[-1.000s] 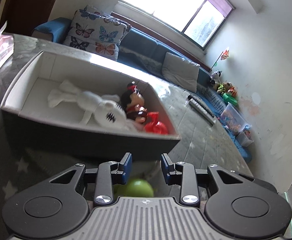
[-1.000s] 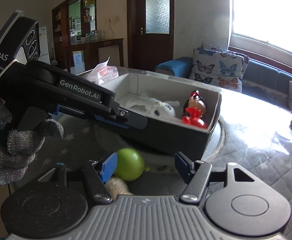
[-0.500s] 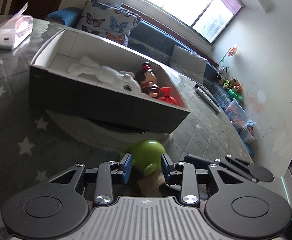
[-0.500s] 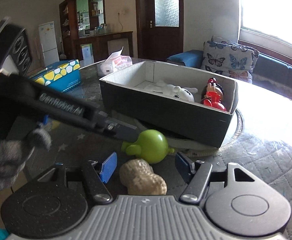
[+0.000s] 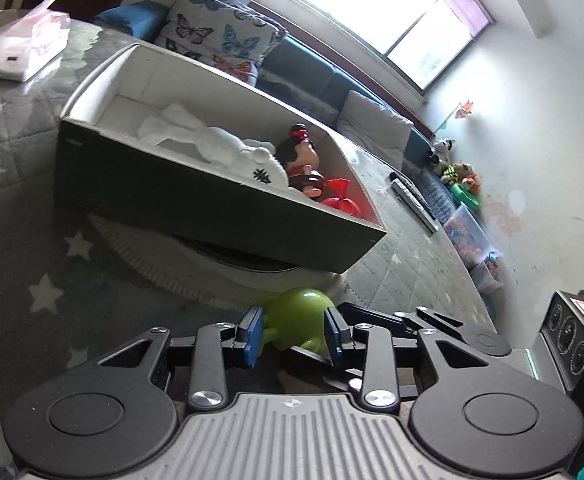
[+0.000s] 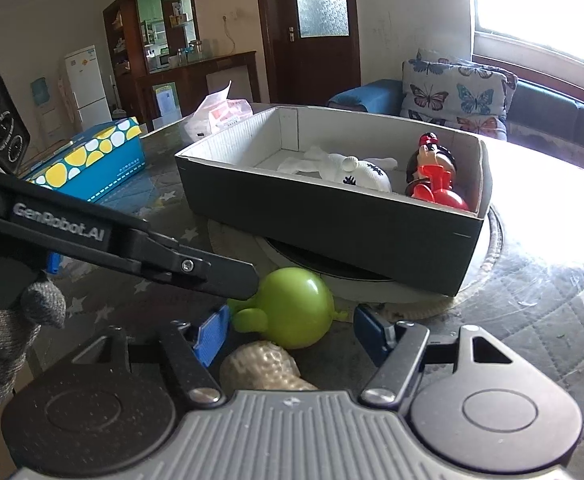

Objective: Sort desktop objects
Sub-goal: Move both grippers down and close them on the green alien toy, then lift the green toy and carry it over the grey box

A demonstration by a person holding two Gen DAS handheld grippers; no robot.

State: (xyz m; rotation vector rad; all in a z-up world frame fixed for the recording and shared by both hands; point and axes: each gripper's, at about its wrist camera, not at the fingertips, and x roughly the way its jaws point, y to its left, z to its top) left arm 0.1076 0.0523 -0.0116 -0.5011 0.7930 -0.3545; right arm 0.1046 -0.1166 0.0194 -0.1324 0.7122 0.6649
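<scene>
A green round toy (image 5: pixel 298 316) lies on the star-patterned cloth in front of the dark box (image 5: pixel 195 204). My left gripper (image 5: pixel 292 336) has the toy between its blue pads; its jaws are opening and a thin gap shows at the left pad. In the right wrist view the green toy (image 6: pixel 296 308) sits just ahead of my right gripper (image 6: pixel 289 336), whose jaws are also opening and stand wide of it. A beige peanut-shaped toy (image 6: pixel 261 366) lies under that gripper. The box (image 6: pixel 332 220) holds a white plush rabbit (image 6: pixel 352 170) and a red-dressed doll (image 6: pixel 432 176).
The box rests on a round white disc (image 6: pixel 372 288). A blue and yellow tissue box (image 6: pixel 91 160) and a tissue pack (image 5: pixel 19 52) lie farther back. Remote controls (image 5: pixel 412 200) sit near the far table edge. A grey-gloved hand (image 6: pixel 7 340) holds the left gripper.
Both grippers came down toward the table and the green toy, and their jaws widened. The toy now sits between the left pads. The peanut toy came into the right view.
</scene>
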